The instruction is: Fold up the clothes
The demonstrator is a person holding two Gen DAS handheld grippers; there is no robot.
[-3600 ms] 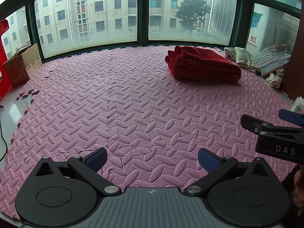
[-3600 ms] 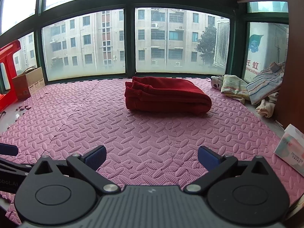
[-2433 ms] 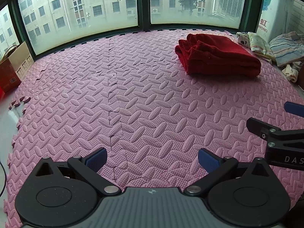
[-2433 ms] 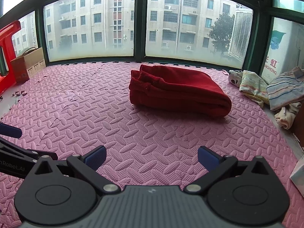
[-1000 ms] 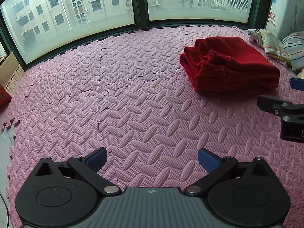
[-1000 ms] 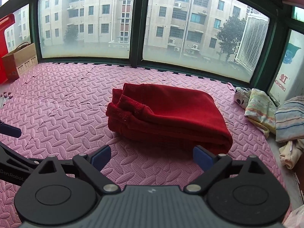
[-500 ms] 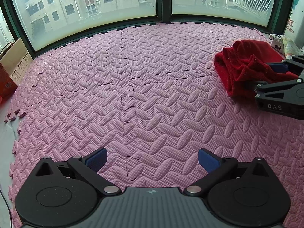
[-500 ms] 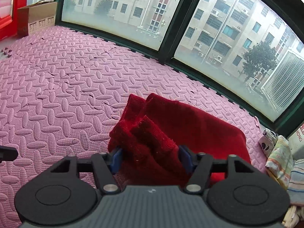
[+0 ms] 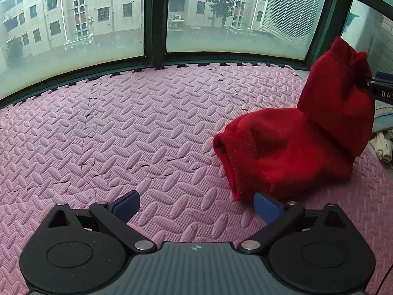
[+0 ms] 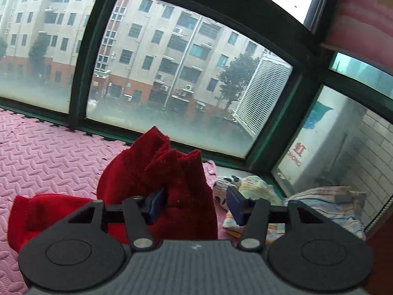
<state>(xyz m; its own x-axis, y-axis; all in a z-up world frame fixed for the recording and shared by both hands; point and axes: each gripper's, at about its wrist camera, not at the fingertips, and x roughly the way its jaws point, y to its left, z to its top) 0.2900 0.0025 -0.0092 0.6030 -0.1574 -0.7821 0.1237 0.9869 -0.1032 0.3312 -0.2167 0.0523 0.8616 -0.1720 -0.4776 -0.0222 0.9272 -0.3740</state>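
**Left gripper** (image 9: 196, 205): nearest item. Blue-padded fingers spread wide, just drawn in a touch, nothing between them; poised low over the floor, beside the near fold of the garment.

**Foam mat** (image 9: 122, 135): pink interlocking floor tiles, embossed with a raised oval weave; seams slightly lifted in places.

**Red garment** (image 9: 282, 152): task item. Thick, fleecy, lint-flecked knit. Lower half slumped on the mat as a rolled, tube-like fold; upper half pulled up into a peaked bunch.

**Right gripper** (image 10: 196, 205): fingers half narrowed on that bunched top edge, just eased slightly apart. One pad sunk in the cloth, the other showing a sliver of gap in its own view; hold judged light.

**Step in hand, judged:** opening the bundle out for a fresh fold. Best done by firming the right pinch before lifting higher, taking a second edge low with the left, then drawing both apart so the heavy cloth drops flat rather than twisting.

**Pile of other clothes** (image 10: 319, 201): striped and patterned soft fabrics, heaped by the wall.

**Window** (image 9: 86, 24): dark green frame, misted panes.
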